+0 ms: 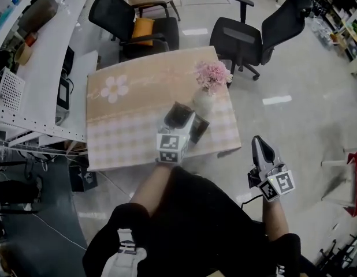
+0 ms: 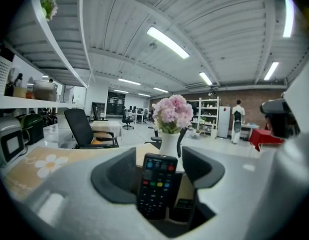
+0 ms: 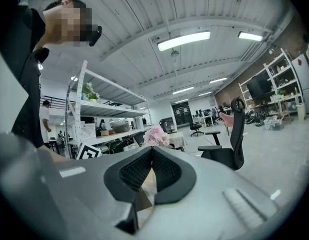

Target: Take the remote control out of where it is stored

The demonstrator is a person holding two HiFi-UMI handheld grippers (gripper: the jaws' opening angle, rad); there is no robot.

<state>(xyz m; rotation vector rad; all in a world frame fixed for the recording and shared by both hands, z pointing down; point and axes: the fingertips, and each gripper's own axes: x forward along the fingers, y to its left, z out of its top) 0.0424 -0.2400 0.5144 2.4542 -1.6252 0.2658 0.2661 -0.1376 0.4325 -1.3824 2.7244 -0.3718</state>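
A black remote control (image 2: 156, 184) with coloured buttons stands upright between the jaws of my left gripper (image 2: 159, 156). The jaws are spread wide and the pads do not touch it. A smaller dark thing (image 2: 184, 207) sits low beside the remote; its storage is hidden by the jaws. In the head view the left gripper (image 1: 189, 122) hovers over the front part of the table (image 1: 126, 126), just before the vase. My right gripper (image 1: 260, 146) hangs off the table's right front corner, its jaws (image 3: 152, 154) shut on nothing.
A white vase (image 1: 203, 101) with pink flowers (image 1: 212, 74) stands just beyond the left gripper. Two black office chairs (image 1: 135, 25) (image 1: 253, 36) are at the table's far side. White shelving (image 1: 28, 68) with appliances runs along the left.
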